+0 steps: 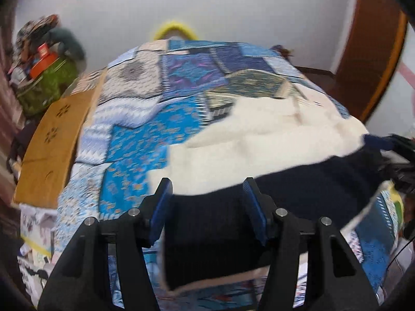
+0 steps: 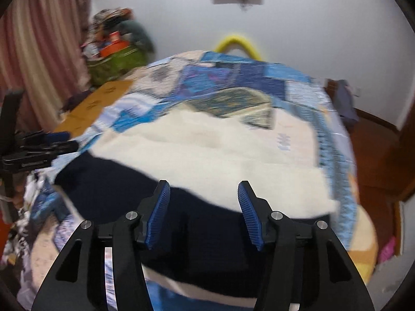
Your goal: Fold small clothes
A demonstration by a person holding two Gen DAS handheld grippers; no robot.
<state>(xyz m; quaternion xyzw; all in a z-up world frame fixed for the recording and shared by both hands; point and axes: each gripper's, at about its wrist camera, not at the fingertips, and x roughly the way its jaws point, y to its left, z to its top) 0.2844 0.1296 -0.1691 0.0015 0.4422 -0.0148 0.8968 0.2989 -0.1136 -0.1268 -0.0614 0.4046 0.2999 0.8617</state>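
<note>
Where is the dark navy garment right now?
The dark navy garment lies on the patchwork bedspread at its near edge, overlapping the cream fleece beyond it. In both wrist views it sits directly under the open grippers.

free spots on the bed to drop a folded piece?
Free: patchwork bedspread left of the cream fleece, up to the cardboard sheet. Also the far stretch between the fleece and the yellow hoop. Crowded: near edge, where the dark garment overlaps the fleece under both grippers' fingers.
</note>
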